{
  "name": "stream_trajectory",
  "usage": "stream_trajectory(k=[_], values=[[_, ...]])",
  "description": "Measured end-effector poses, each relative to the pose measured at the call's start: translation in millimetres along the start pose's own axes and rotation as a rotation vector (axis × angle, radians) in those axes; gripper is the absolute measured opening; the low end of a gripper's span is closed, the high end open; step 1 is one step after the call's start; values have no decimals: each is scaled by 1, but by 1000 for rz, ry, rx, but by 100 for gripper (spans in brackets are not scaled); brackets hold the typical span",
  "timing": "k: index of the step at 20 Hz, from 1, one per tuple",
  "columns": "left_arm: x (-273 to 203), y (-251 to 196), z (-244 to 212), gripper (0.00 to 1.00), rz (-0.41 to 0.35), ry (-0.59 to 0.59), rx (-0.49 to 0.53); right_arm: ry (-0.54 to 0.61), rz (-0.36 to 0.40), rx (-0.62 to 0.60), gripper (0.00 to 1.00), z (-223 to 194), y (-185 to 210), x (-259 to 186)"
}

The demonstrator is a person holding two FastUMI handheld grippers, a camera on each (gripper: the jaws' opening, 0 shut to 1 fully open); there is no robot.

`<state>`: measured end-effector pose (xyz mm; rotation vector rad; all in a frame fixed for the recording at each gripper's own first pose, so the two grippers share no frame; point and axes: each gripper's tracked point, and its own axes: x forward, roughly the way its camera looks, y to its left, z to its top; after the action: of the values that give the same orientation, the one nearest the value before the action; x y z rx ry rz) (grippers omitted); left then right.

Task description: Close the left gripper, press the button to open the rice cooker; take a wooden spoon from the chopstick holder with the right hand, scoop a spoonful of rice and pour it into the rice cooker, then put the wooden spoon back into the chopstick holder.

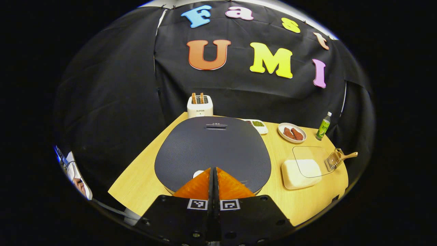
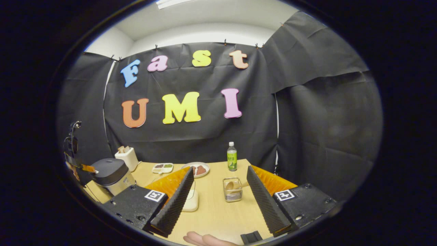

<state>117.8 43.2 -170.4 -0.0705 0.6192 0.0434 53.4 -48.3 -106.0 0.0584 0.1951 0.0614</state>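
The rice cooker [image 1: 211, 150] has a dark, closed lid and sits right under my left gripper [image 1: 214, 169]. That gripper is shut, with its tips just above the lid's near edge, beside a small white button [image 1: 198, 173]. In the right gripper view the rice cooker [image 2: 111, 174] stands at the far left, with the left gripper [image 2: 89, 168] at its top. My right gripper [image 2: 220, 169] is open and empty above the table. The wire chopstick holder [image 2: 233, 189] stands between its fingers, farther off, with the wooden spoon [image 2: 235, 185] in it. The rice container [image 1: 300, 171] lies beside the cooker, a clear lid leaning on it.
On the wooden table [image 2: 218, 215] stand a toaster [image 1: 200, 106], a small dish of beans [image 1: 257, 124], a plate of meat [image 1: 292, 132] and a green bottle [image 2: 231, 156] near the back. A hand [image 2: 205, 239] shows at the table's near edge.
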Motion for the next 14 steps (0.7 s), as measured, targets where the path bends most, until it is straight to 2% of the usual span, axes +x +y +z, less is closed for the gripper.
stream_trajectory(k=[1, 3, 4, 6, 9, 11, 12, 14], values=[[-1, 1, -1, 0, -10, 1, 2, 6, 1, -6, 100, -2, 1, 1], [-7, 1, -6, 0, -29, 42, -72, 11, 7, -8, 100, -5, 3, 0], [0, 2, -2, 0, -37, 17, -77, 12, 12, -3, 99, -6, 4, 0], [-1, 2, -9, 0, -38, 6, -45, 14, 22, 1, 100, -8, 7, -3], [-3, 2, 2, 0, -29, -41, -75, 9, 17, -16, 100, -7, 4, -6], [-10, -5, 10, 0, -90, -93, -45, 3, 4, -18, 100, -7, 0, -8], [-17, -15, 15, 9, -123, -124, -41, 5, 1, -15, 100, -8, 0, -8], [-29, -17, 33, 64, -125, -210, -32, 12, 5, -2, 100, -12, 3, -9]])
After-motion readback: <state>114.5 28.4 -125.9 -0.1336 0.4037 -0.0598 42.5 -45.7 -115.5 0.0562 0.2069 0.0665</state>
